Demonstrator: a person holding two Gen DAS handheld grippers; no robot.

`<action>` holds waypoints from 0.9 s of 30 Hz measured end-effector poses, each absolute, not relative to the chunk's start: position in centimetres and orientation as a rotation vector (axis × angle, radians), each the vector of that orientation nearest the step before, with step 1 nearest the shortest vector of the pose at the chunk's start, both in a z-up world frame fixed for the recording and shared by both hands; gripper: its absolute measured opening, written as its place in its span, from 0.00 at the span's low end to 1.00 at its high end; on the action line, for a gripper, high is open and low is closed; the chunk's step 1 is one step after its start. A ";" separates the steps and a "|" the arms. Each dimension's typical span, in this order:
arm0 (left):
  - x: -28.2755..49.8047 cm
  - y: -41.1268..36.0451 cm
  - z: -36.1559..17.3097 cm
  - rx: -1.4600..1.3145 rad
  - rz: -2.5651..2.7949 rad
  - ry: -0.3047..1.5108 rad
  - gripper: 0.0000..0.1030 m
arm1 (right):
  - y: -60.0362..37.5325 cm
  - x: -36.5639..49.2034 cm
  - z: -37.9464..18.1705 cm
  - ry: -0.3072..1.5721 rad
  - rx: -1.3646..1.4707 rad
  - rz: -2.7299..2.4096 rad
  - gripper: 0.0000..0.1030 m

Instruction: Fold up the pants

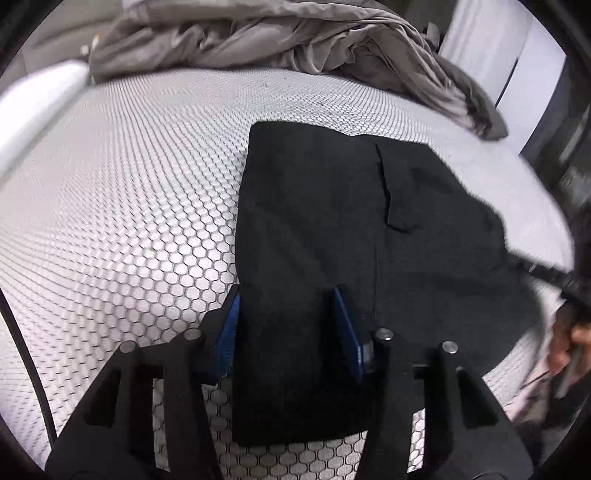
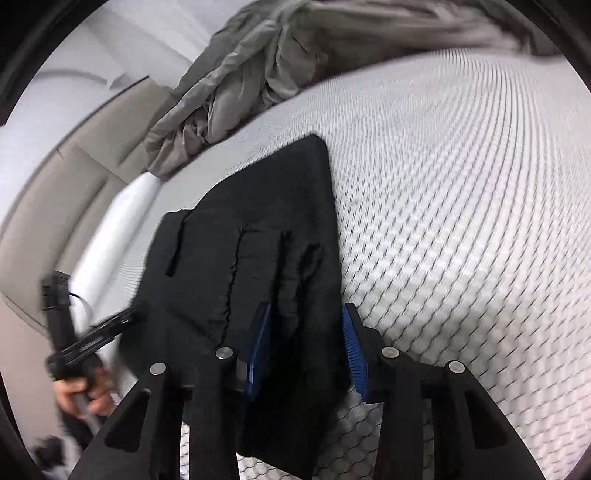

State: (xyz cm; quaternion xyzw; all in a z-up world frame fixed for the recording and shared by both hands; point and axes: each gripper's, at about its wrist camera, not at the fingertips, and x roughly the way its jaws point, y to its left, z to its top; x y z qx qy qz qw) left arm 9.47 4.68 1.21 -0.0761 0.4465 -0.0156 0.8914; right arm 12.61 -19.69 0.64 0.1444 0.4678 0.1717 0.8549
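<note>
Black pants (image 1: 332,221) lie folded into a flat rectangle on the bed's white honeycomb cover (image 1: 129,184). My left gripper (image 1: 288,325) straddles the near left corner of the pants. Its blue pads stand on either side of the flat cloth without pinching it, so it is open. In the right wrist view the pants (image 2: 258,240) show several creases. My right gripper (image 2: 306,347) straddles their near right edge. It is open, with a gap between its right pad and the cloth. A hand (image 2: 81,395) holds the other gripper's handle at the left edge.
A crumpled grey blanket (image 1: 277,33) is heaped along the far side of the bed, also visible as the blanket (image 2: 251,74). A white bolster (image 1: 37,107) lies at the far left. A beige headboard (image 2: 55,192) borders the bed. Bare honeycomb cover (image 2: 461,221) stretches to the right.
</note>
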 end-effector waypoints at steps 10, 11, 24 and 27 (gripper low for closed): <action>7.6 -0.4 3.9 -0.045 -0.118 0.771 0.62 | -13.1 9.2 3.2 0.870 0.042 0.474 0.38; 7.7 -1.1 3.6 -0.030 -0.148 0.781 0.62 | -11.7 9.6 2.7 0.881 0.017 0.490 0.38; 7.9 -0.7 0.7 0.128 -0.258 0.840 0.76 | -10.8 8.1 1.0 0.886 -0.308 0.485 0.41; 7.4 0.2 2.2 0.069 -0.237 0.808 0.76 | -11.3 8.1 2.0 0.848 -0.248 0.493 0.42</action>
